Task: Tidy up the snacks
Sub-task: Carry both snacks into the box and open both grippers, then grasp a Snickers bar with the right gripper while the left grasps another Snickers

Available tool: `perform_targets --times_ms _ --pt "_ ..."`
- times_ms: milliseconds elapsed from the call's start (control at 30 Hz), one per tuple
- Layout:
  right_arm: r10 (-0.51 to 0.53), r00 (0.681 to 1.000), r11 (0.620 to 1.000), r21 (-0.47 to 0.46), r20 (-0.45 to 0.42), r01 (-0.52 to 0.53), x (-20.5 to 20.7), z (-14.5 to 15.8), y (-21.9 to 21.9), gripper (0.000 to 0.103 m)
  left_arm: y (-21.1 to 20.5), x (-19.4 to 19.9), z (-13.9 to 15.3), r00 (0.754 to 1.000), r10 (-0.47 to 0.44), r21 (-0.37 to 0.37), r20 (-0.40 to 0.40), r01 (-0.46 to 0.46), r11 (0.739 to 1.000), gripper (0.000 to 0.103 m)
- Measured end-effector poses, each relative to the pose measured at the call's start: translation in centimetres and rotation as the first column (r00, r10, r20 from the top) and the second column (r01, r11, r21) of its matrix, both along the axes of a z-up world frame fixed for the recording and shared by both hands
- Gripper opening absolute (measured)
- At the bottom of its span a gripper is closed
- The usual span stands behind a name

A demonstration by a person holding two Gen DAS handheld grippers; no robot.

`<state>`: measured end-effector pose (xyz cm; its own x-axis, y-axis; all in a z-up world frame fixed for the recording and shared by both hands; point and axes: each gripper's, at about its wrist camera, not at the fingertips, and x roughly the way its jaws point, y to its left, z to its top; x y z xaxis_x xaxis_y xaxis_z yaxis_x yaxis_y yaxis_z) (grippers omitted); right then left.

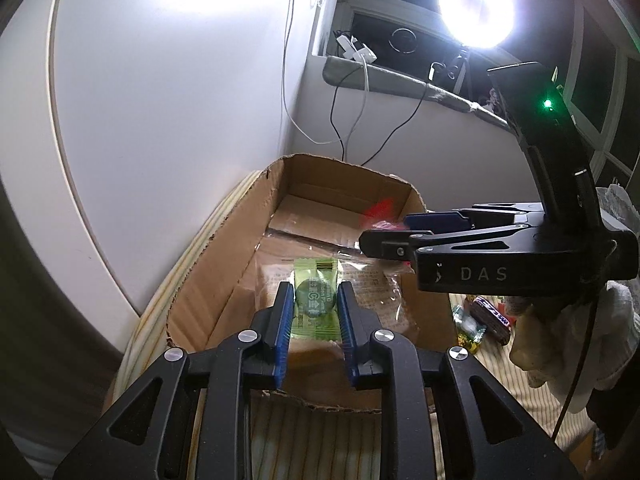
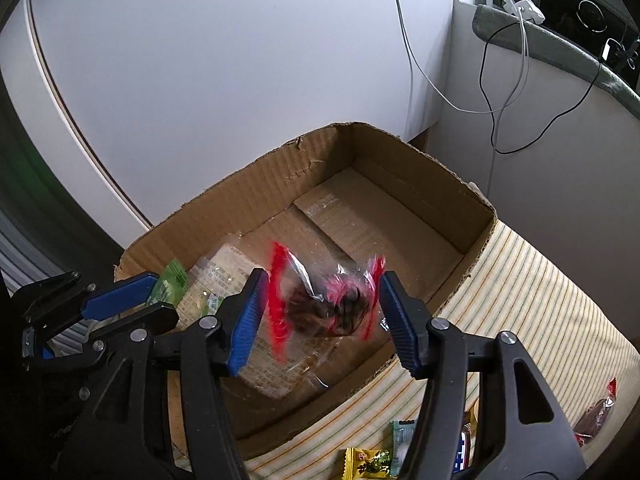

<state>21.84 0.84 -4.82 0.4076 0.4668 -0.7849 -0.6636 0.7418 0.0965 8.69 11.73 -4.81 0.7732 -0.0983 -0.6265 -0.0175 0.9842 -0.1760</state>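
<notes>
A brown cardboard box (image 1: 224, 280) (image 2: 256, 200) sits on a striped cloth. My left gripper (image 1: 313, 304) is over the box, its blue pads touching both sides of a green snack packet (image 1: 314, 300), also seen in the right wrist view (image 2: 170, 282). My right gripper (image 2: 322, 292) is open over the box; a blurred clear packet with red ends and dark contents (image 2: 324, 300) hangs free between the pads, touching neither. It shows in the left wrist view as a red blur (image 1: 380, 214) beside the right gripper (image 1: 384, 236). A clear-wrapped pack (image 1: 368, 284) (image 2: 224, 276) lies in the box.
Loose snacks lie on the striped cloth (image 2: 532, 292) outside the box: a yellow packet (image 2: 370, 462), a dark red-ended one (image 2: 596, 420), and wrapped bars (image 1: 488, 316). A white wall, hanging cables (image 2: 500, 92) and a bright lamp (image 1: 476, 8) stand behind.
</notes>
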Motion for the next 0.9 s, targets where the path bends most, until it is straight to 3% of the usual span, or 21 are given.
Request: perform_targets --times_ms 67,167,567,900 --pt "-0.002 1.000 1.000 0.002 0.009 0.002 0.0 0.2 -0.1 0.074 0.0 -0.1 0.1 1.000 0.005 0.000 0.001 -0.005 1.000 0.033" --pt "-0.007 1.000 1.000 0.010 0.017 0.007 -0.3 0.6 -0.5 0.075 0.2 -0.1 0.2 1.000 0.013 -0.005 0.006 -0.013 1.000 0.042" --pt "-0.030 0.999 0.999 0.029 0.040 0.029 -1.2 2.0 -2.8 0.075 -0.5 -0.7 1.0 1.000 0.001 -0.010 0.024 -0.001 1.000 0.042" --pt "-0.074 0.995 0.996 0.057 0.063 0.070 -2.5 3.2 -7.4 0.075 -3.0 -1.7 2.0 0.996 -0.069 -0.019 0.049 0.070 0.997 0.042"
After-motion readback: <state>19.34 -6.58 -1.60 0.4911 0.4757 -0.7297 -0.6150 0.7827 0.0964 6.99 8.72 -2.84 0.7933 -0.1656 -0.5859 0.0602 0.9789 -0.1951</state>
